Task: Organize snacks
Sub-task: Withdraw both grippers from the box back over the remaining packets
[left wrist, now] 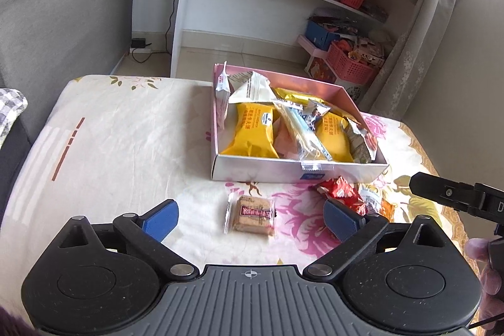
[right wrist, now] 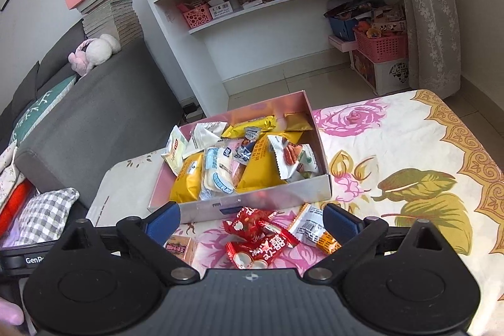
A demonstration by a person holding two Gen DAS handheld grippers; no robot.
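A: Starting at the left, what lies between the fingers of the left gripper (left wrist: 250, 224)?

B: Its jaws stand wide apart, holding nothing; a clear-wrapped brown biscuit (left wrist: 251, 215) lies on the flowered cloth (left wrist: 126, 147) between them, untouched.

A: And farther right?

B: The right gripper (right wrist: 250, 224), equally wide and empty, frames red candies (right wrist: 261, 236) and an orange-and-white packet (right wrist: 315, 230). Beyond, the pink box (right wrist: 274, 196) holds yellow and white snack packs (right wrist: 192, 180).
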